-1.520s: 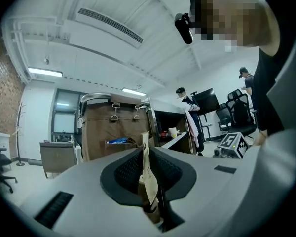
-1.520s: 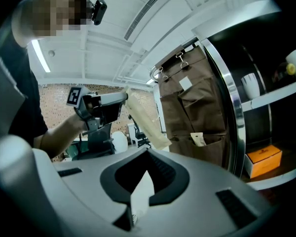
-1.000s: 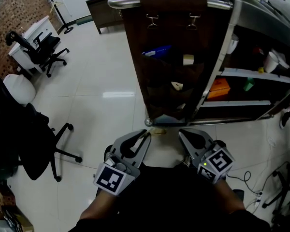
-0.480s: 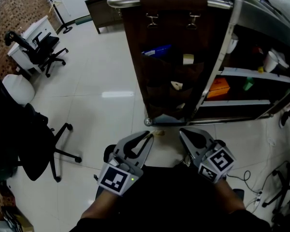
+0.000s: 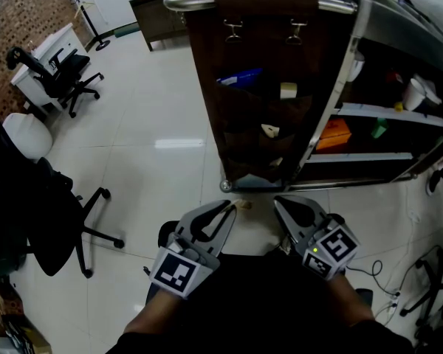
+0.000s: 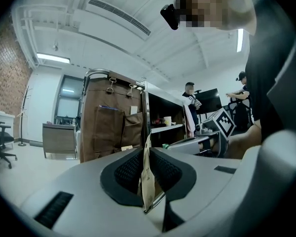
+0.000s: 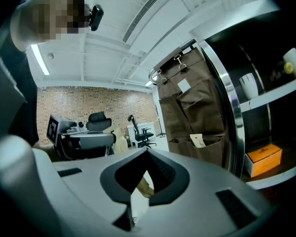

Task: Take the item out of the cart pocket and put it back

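- Left gripper (image 5: 227,207): fingers are clamped on a thin tan packet (image 6: 147,181). Removal from the pocket appears complete.
- Right gripper (image 5: 280,205): fingertips are together, with nothing between them.
- Brown pocket organizer (image 5: 258,124) on the cart: it stands ahead, apart from the packet. The return step is not yet done.

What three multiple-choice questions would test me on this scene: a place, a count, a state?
1. Where is the orange box? A floor; B cart shelf; C desk.
2. How many metal clips top the brown pocket hanger? A one; B two; C four.
3. What is the left gripper doing? A clamping a thin tan packet; B standing wide open; C holding a cup.
Answers: 1 B, it sits on the shelf beside the hanger. 2 B, two clips hang side by side. 3 A, the jaws press on the packet's two sides.
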`<state>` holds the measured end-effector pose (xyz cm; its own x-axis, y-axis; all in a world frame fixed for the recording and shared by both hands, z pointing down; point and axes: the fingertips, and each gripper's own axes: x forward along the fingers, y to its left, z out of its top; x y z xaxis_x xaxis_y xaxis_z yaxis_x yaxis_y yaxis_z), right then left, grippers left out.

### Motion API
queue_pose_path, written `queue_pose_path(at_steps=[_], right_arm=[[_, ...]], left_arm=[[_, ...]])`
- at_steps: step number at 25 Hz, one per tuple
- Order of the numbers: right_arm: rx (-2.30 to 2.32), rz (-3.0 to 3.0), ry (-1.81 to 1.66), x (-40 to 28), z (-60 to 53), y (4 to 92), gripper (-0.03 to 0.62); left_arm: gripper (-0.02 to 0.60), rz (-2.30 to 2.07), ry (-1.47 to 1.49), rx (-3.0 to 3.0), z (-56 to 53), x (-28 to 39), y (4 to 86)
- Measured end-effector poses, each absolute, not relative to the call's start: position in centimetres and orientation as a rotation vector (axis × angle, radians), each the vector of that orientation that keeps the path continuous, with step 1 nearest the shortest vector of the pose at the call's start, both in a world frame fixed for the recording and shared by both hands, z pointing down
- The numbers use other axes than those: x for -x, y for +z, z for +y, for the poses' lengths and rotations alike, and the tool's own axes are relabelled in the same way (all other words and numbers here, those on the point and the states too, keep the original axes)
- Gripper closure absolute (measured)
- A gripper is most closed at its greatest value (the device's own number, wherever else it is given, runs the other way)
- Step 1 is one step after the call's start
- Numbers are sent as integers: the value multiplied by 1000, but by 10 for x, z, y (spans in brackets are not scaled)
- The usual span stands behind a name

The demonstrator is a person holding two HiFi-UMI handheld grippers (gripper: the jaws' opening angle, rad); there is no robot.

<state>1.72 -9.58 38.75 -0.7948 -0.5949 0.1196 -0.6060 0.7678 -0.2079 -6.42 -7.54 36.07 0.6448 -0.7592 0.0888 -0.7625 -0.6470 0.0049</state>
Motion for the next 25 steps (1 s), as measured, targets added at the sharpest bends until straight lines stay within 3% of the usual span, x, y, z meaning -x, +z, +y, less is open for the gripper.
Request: queue_pose_path(at_steps=[25], right_arm=[[-991, -2907, 365, -19, -97, 388, 580]], left_arm=[[541, -1350, 146, -2782, -92, 73, 350]])
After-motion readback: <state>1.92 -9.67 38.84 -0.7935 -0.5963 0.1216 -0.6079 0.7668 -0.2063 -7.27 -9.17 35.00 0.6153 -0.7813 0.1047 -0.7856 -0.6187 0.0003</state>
